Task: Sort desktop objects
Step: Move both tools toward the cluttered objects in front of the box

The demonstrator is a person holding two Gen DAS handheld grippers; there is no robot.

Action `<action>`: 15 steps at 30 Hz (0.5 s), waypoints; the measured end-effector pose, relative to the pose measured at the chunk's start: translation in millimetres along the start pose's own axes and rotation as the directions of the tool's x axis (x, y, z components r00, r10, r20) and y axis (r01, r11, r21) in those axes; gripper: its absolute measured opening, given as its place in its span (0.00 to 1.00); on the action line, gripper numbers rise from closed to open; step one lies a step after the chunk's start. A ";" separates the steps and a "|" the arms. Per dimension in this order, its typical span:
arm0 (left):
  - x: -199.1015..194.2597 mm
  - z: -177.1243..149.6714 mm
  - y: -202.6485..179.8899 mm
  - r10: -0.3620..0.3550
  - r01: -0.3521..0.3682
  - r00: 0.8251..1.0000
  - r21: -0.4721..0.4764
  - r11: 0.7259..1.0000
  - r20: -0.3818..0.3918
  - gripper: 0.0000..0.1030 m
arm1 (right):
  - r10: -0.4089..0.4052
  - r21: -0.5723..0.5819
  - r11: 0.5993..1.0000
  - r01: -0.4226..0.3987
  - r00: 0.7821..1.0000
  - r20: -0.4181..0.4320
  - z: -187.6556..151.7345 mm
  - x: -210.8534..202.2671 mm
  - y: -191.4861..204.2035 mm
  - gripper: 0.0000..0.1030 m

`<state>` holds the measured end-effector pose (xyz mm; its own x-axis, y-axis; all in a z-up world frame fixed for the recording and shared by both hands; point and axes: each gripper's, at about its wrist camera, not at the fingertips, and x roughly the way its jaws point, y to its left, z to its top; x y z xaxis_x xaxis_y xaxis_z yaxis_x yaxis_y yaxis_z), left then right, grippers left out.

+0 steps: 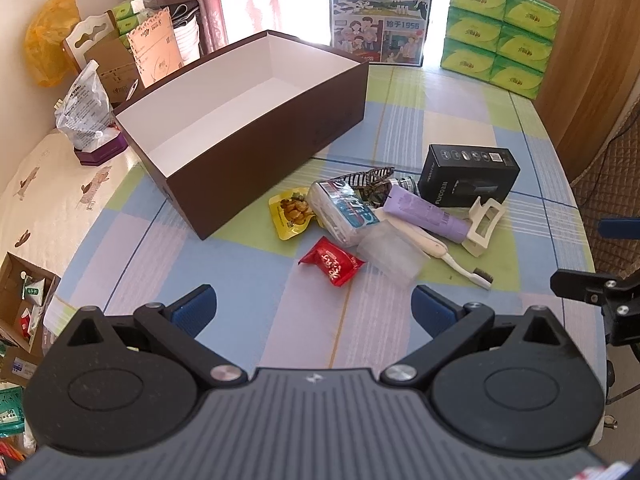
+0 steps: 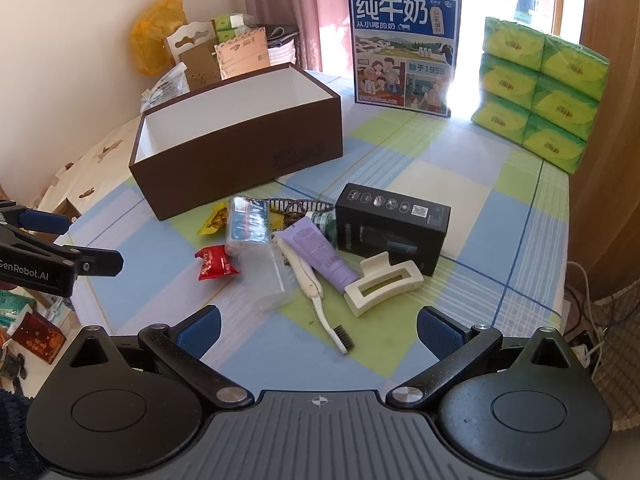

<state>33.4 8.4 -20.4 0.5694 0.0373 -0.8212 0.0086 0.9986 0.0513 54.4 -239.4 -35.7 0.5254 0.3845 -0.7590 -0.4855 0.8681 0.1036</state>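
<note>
The left gripper (image 1: 314, 312) hangs above the near edge of the desk (image 1: 360, 340) with its blue pads spread wide and nothing between them; the right gripper (image 2: 318, 334) is likewise wide apart and empty, low over the checked cloth. Just ahead of the right gripper lie a cream hair claw (image 2: 382, 288) and a white brush (image 2: 316, 296) with dark bristles pointing toward the camera; ahead of the left gripper sits a red snack packet (image 1: 332, 266), touching a clear plastic case (image 1: 390, 256). Behind these the pile tightens: a lilac tube (image 1: 426, 214) rests across the brush handle, a floss-pick box (image 1: 342, 212) lies beside a yellow snack pouch (image 1: 290, 212), and a striped ribbon (image 1: 368, 178) trails behind them; a black carton (image 1: 470, 180) stands at the pile's right, near the claw. Farther back and to the left stands an open brown box (image 1: 256, 148), its white inside bare. At the far edge a milk carton (image 1: 380, 12) stands upright beside stacked green tissue packs (image 1: 500, 36).
</note>
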 end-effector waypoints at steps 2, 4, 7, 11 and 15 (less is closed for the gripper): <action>2.3 1.1 1.1 -0.003 0.003 1.000 0.004 1.000 0.000 0.99 | -0.006 0.003 1.000 0.006 1.000 0.003 1.0 1.7 -1.1 0.98; 5.2 2.1 2.2 -0.008 0.008 1.000 0.008 1.000 0.001 0.99 | -0.008 0.013 1.000 0.008 1.000 0.003 2.0 4.1 -3.2 0.98; 11.7 4.4 4.9 -0.016 0.016 1.000 0.010 1.000 0.000 0.99 | -0.010 0.031 0.999 0.009 1.000 0.010 2.2 8.2 -8.0 0.98; 22.7 5.7 9.2 -0.019 0.019 1.000 0.008 1.000 -0.004 0.99 | -0.029 0.052 0.998 0.028 0.999 0.023 0.1 15.1 -15.9 0.98; 36.2 5.5 15.1 -0.029 0.029 1.000 0.004 1.000 -0.011 0.96 | -0.041 0.059 0.998 0.038 0.999 0.036 -3.4 24.3 -22.7 0.98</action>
<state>58.7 24.6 -46.2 0.5597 0.0090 -0.8286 0.0280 0.9992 0.0297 75.8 -250.8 -58.6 0.5695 0.3601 -0.7389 -0.4230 0.8992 0.1121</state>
